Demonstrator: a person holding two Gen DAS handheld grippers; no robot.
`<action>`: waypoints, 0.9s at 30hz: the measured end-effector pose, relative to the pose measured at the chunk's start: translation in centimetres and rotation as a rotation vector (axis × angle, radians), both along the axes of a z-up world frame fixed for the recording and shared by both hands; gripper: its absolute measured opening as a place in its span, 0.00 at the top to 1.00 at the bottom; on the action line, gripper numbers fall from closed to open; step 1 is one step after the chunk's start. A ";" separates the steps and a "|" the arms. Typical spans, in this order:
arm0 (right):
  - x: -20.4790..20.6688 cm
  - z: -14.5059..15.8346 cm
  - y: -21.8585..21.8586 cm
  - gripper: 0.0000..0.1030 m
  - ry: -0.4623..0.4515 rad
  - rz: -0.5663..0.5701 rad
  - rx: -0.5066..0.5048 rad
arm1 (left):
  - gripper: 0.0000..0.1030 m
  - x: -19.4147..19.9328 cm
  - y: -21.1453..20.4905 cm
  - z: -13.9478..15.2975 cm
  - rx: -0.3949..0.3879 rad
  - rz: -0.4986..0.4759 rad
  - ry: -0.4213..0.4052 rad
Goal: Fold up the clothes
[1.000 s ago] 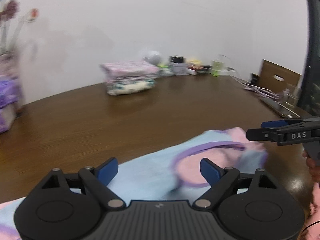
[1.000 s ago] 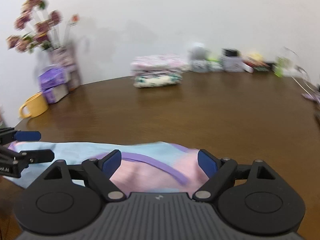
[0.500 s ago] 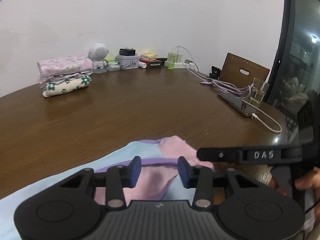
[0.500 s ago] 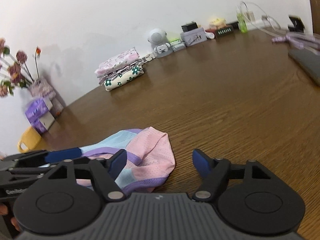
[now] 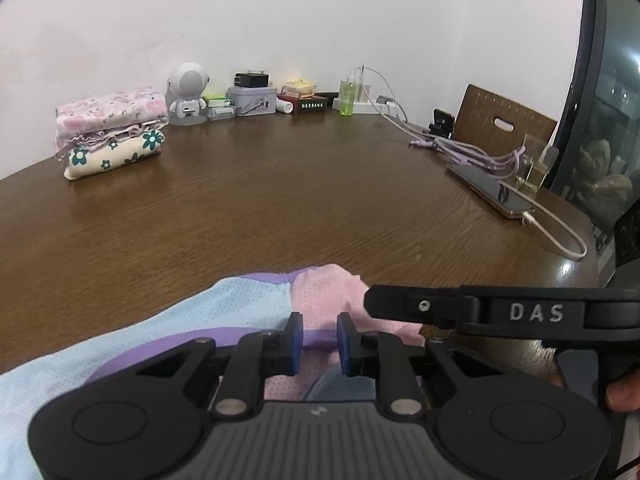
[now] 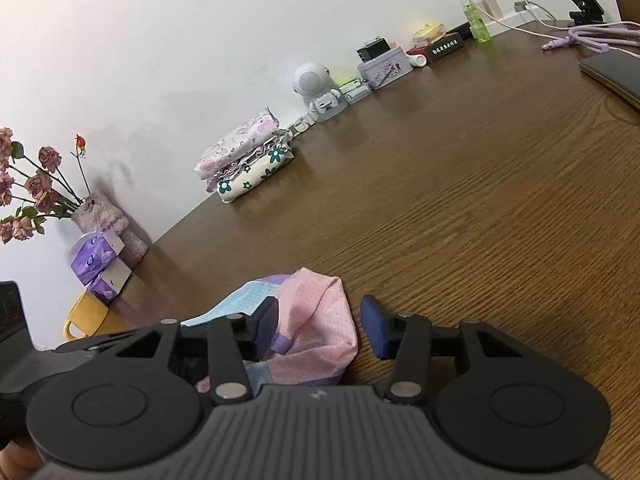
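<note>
While the left tool has its blue pads drawn close, pinching the purple-trimmed hem of the garment, the right tool stands spread, its left pad against the pink fold and its right pad over bare wood. The garment, pale blue, pink and purple mesh, lies at the near edge of the bench, its pink corner bunched between the two tools. Seen from the left wrist, the right tool's black finger marked DAS crosses just beside the left tool's right pad, and part of a hand shows at the right border. Beyond the garment the wood lies open all the way to a folded stack near the wall. A phone with its cable and a glass sit toward the right edge of the bench, well apart from the garment. A vase, purple packs and a yellow cup crowd the left end. How far the garment runs toward the person is hidden under both tool bodies, and the small items along the wall are hard to make out.
</note>
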State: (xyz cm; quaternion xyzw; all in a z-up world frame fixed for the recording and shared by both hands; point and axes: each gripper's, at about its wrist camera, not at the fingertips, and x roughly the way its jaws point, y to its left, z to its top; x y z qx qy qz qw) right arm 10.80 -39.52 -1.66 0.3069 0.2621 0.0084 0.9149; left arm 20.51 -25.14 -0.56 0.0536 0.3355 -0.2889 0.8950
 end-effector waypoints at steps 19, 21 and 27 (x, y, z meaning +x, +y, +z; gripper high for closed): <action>-1.8 -0.5 -1.8 0.51 -0.030 0.012 0.123 | 0.57 -8.2 -3.3 0.3 0.203 -0.105 -0.169; -2.1 -0.5 -1.9 0.51 -0.035 0.012 0.128 | 0.58 -8.4 -4.1 -0.2 0.236 -0.120 -0.182; -3.1 -0.2 -2.2 0.51 -0.046 0.015 0.164 | 0.75 -8.4 -5.4 -1.1 0.299 -0.126 -0.208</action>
